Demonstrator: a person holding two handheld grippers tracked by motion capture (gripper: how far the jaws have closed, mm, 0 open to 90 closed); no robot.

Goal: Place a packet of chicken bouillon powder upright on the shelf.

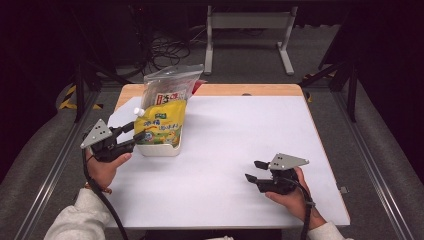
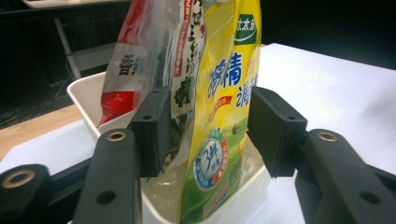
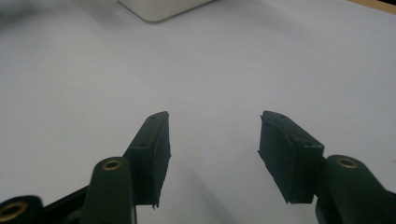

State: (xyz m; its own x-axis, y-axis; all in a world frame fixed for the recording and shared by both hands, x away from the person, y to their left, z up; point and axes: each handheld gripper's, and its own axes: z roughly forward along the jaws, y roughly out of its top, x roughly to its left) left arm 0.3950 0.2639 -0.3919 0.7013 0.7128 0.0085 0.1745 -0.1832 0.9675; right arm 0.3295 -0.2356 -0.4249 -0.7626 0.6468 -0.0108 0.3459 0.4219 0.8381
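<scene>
Pouch (image 2: 224,116), yellow: upright in white bin (image 1: 161,148), propped by clear bag (image 1: 170,82). Left gripper (image 1: 136,134) released, pads straddling it untouching. Right gripper (image 1: 254,171) released, idle on table (image 1: 240,130).

Two pouches (image 1: 161,125) are stood upright in a tub (image 1: 165,148) at the tabletop's (image 1: 240,145) far left — one behind the other. The left tool (image 1: 135,131) is placed just beside the front pouch; the right tool (image 1: 256,170) is held well apart, near right.
</scene>
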